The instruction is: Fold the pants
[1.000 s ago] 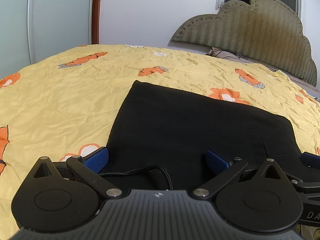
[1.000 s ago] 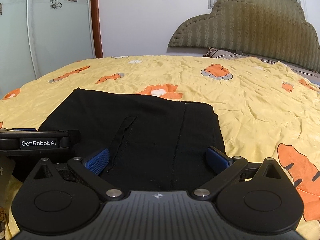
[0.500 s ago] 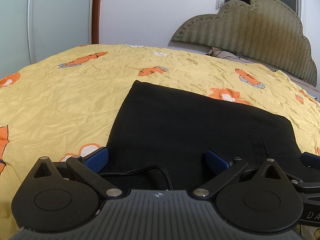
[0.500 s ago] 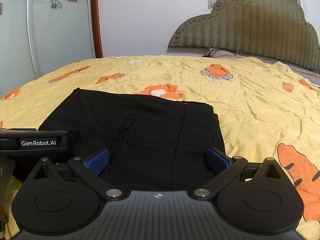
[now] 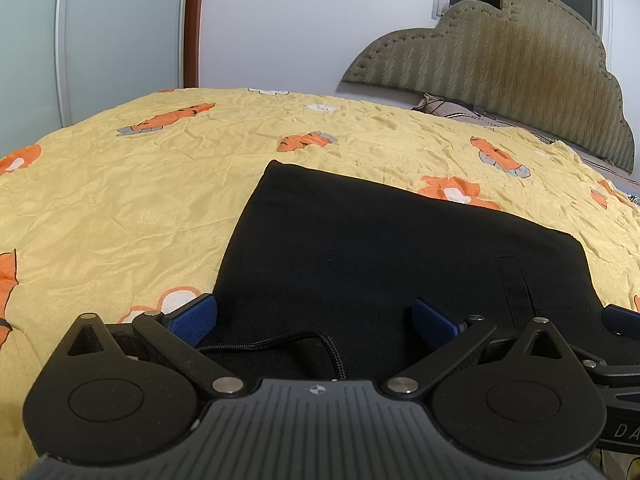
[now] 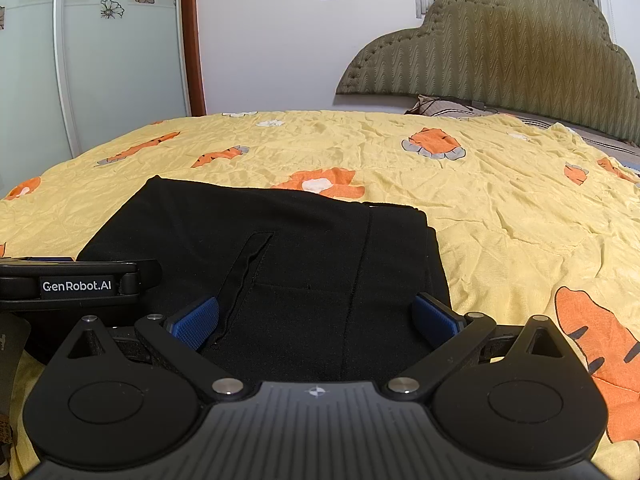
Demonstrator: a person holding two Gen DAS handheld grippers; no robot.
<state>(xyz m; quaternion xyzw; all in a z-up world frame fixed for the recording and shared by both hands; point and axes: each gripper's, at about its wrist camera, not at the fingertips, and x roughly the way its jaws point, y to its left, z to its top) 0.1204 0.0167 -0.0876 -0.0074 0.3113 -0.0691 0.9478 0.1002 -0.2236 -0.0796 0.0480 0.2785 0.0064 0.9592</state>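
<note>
Pants point(image 5: 384, 248): black, folded flat on yellow bed point(image 5: 120, 208), right in front of you.
L tool point(image 5: 314, 318): pads spread wide, holding nothing.
R tool point(image 6: 316, 316): same, over pants' edge.

bare bedspread point(image 6: 500, 208) around pants point(image 6: 304, 248), headboard point(image 6: 500, 48) beyond

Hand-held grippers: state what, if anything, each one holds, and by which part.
Nothing. The left hand-held gripper and right hand-held gripper are both open above the black pants.
</note>
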